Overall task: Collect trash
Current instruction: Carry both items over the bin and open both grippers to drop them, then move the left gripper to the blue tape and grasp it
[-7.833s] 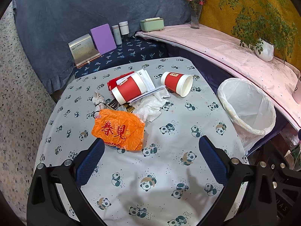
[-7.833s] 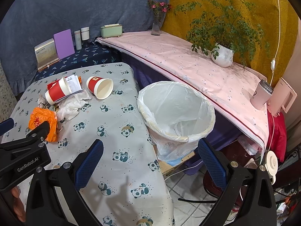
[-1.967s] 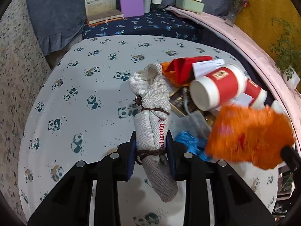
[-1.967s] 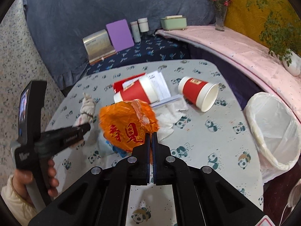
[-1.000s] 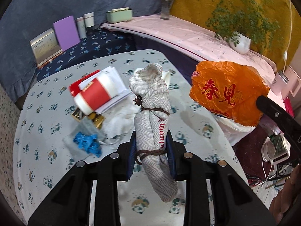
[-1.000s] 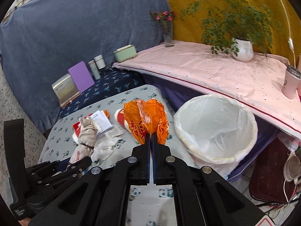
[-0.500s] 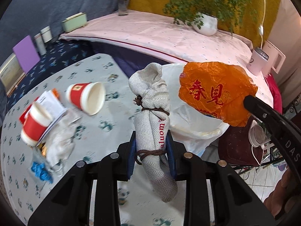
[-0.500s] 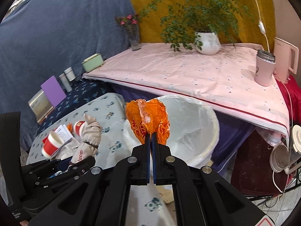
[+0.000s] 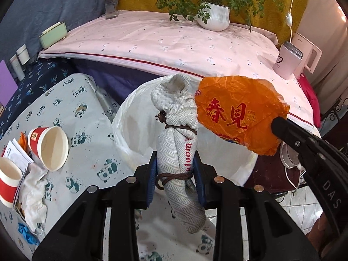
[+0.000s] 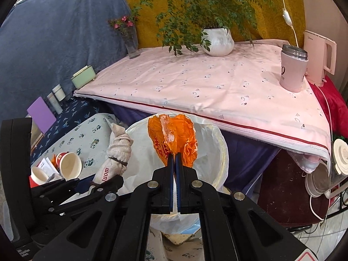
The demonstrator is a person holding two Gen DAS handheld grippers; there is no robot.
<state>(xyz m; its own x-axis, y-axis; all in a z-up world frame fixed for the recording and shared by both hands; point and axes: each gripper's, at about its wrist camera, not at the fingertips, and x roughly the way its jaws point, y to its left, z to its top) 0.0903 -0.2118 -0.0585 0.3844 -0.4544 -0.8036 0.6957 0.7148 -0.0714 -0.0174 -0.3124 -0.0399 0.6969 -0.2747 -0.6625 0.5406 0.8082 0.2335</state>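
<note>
A: Both loads hang over the lined trash bin (image 10: 217, 143), ready to drop. Right claw (image 10: 174, 155) is pinched on the orange wrapper (image 10: 174, 139).

B: Left claw (image 9: 176, 167) clamps the tied cloth pouch (image 9: 177, 137) beside it; paper cups (image 9: 49, 144) wait on the table (image 9: 87, 152).

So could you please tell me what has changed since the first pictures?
The left claw took hold of the cloth bundle, the right claw the orange wrapper; both carried them from the table to over the lined bin. Cups, papers and tissue stayed.
</note>
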